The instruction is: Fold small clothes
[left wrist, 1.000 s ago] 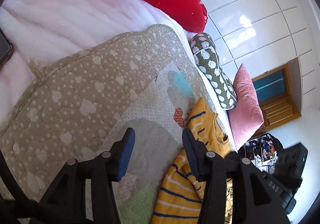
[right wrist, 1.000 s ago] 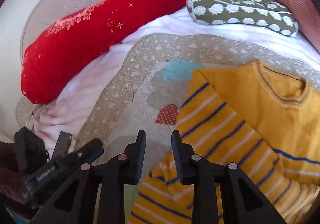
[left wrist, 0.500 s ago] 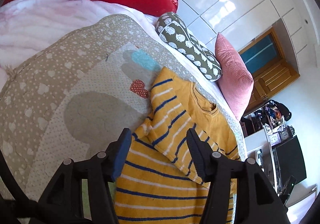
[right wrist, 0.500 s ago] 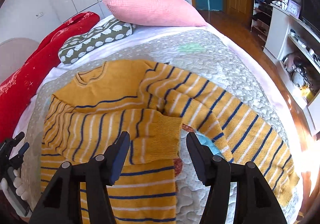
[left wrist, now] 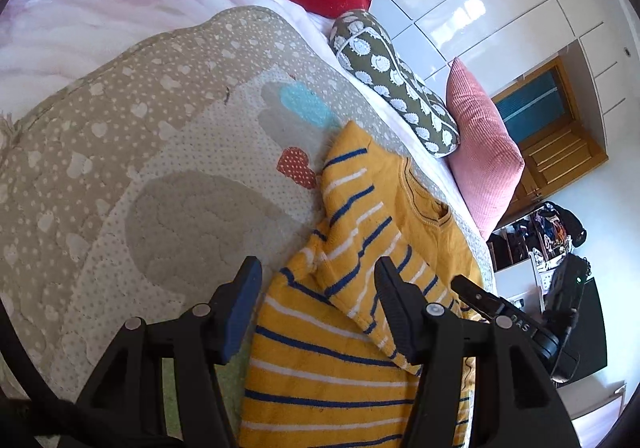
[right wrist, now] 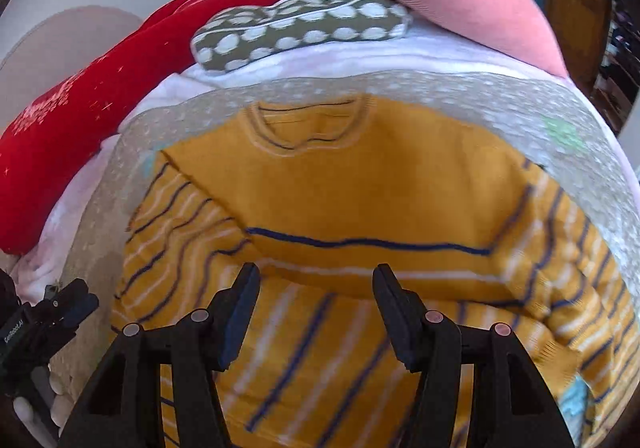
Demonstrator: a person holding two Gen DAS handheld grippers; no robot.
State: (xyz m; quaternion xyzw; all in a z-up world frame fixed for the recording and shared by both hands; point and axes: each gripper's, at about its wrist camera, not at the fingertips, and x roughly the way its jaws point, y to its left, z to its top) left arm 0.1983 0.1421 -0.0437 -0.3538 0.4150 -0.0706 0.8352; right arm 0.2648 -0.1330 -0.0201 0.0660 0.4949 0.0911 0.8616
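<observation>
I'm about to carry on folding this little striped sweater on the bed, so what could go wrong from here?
1. The folded sleeve lies loose across the yellow sweater; a sideways nudge from the left gripper could drag it open.
2. Both grippers are open and hold nothing, so the right gripper closing from above may pinch two layers at once.
3. The quilt looks soft and rumpled, so pulling the sweater could bunch it underneath.
</observation>
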